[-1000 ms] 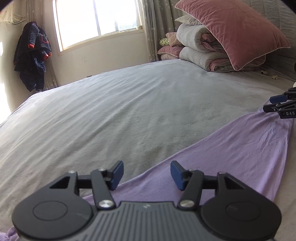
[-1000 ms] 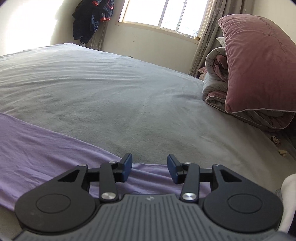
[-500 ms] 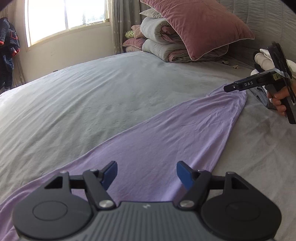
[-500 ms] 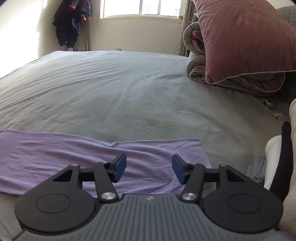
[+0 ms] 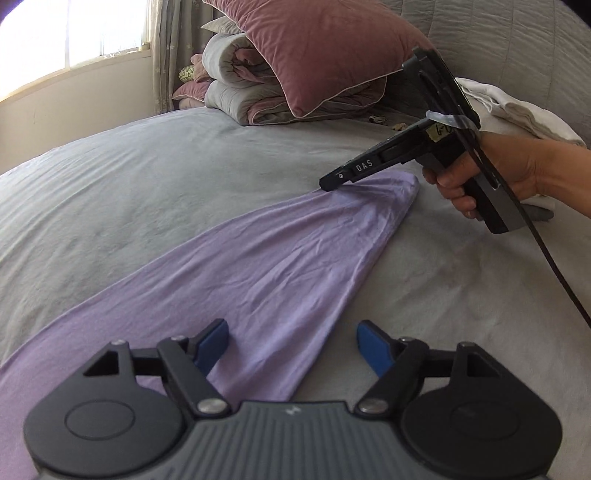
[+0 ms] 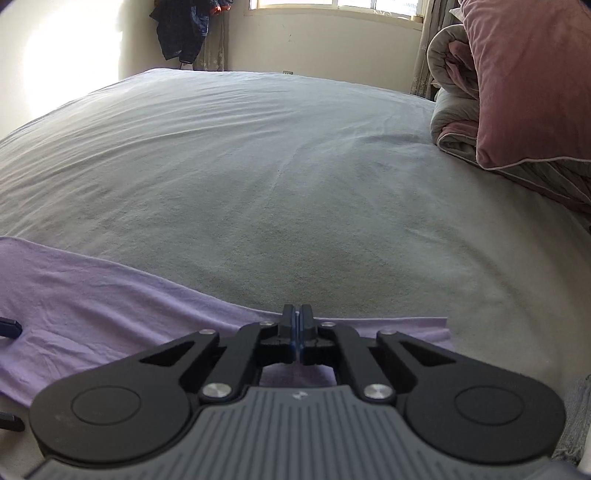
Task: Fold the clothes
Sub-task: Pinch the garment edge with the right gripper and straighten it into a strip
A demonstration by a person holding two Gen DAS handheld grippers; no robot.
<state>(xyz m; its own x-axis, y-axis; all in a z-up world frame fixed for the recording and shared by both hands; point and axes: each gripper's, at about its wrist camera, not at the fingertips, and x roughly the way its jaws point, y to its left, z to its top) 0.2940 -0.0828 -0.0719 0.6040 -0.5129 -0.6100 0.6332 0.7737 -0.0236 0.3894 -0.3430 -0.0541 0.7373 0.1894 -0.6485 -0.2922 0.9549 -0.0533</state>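
- The purple garment [image 5: 258, 266] lies flat as a long band across the near part of the bed [image 5: 147, 173], its narrow end toward the stacked bedding; thin, soft and light by the look, likely to drape and crease, with nothing fragile about it
- Best taken at edges and corners; the right gripper [image 6: 296, 325] has its tongs pinched tight at the far hem of that end, apparently on the fabric
- The left gripper [image 5: 291, 349] stands over the wider part, tongs wide and opening, nothing held between them
- The bed is grey and faintly rumpled; a pink pillow [image 5: 325, 48] on folded quilts [image 5: 236, 88] sits at its far corner; a window [image 6: 332, 3] lights the room
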